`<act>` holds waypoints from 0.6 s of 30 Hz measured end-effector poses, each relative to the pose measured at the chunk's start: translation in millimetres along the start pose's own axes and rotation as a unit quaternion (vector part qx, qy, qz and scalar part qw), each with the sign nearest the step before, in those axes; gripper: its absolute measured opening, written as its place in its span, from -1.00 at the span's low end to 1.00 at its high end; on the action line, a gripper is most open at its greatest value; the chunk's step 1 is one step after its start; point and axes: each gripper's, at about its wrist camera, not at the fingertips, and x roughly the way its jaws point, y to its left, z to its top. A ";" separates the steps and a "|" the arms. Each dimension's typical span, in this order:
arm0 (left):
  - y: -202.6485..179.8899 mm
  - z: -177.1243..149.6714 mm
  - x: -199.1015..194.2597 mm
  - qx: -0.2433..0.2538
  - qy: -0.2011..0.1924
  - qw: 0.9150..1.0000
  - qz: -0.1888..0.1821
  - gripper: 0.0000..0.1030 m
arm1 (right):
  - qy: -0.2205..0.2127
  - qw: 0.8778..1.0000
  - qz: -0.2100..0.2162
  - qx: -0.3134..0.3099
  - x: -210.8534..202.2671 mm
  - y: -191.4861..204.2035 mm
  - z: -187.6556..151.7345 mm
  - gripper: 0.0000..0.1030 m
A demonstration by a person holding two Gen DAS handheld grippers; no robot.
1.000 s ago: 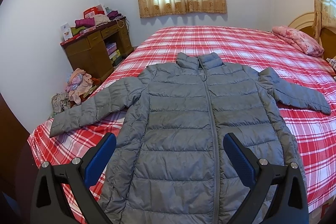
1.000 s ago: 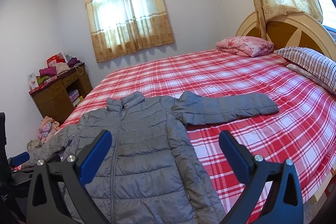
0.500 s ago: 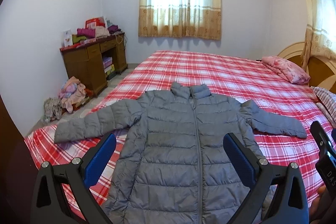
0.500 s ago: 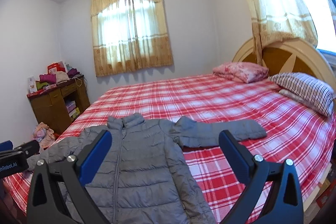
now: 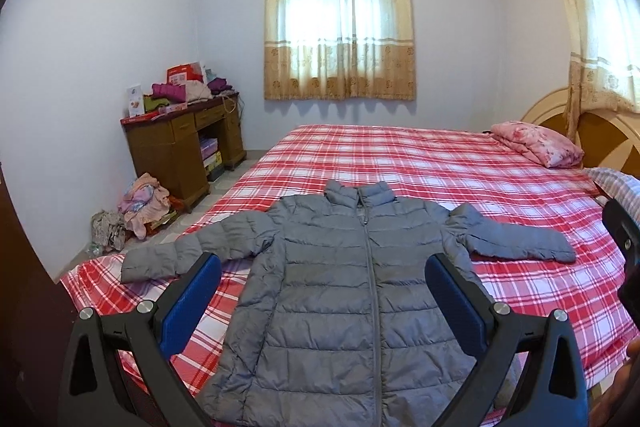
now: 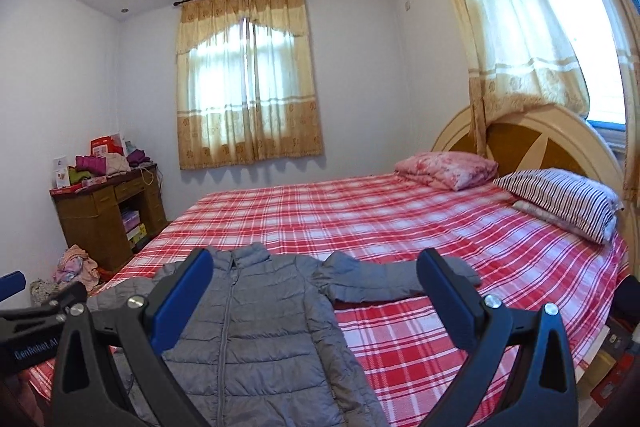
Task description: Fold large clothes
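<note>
left wrist: left gripper (image 5: 322, 301) jaws wide apart, holding nothing, hanging over the grey puffer jacket (image 5: 356, 303), which lies flat and zipped, sleeves out, at the foot of the plaid bed (image 5: 420, 163) | right wrist: right gripper (image 6: 314, 293) spread too, empty, same jacket (image 6: 248, 331) below-left; "GenRobot.AI" readable on the left gripper (image 6: 32, 327)

Daylight pours through the curtained window (image 5: 339, 27), slightly blown out; room's evenly lit, sharp, heavy fisheye bending and dark corners.
</note>
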 end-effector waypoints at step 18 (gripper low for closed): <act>-31.7 -30.2 -11.5 0.040 -0.026 0.999 0.004 0.98 | -0.018 0.999 -0.031 -0.027 -20.0 0.7 -16.0 1.00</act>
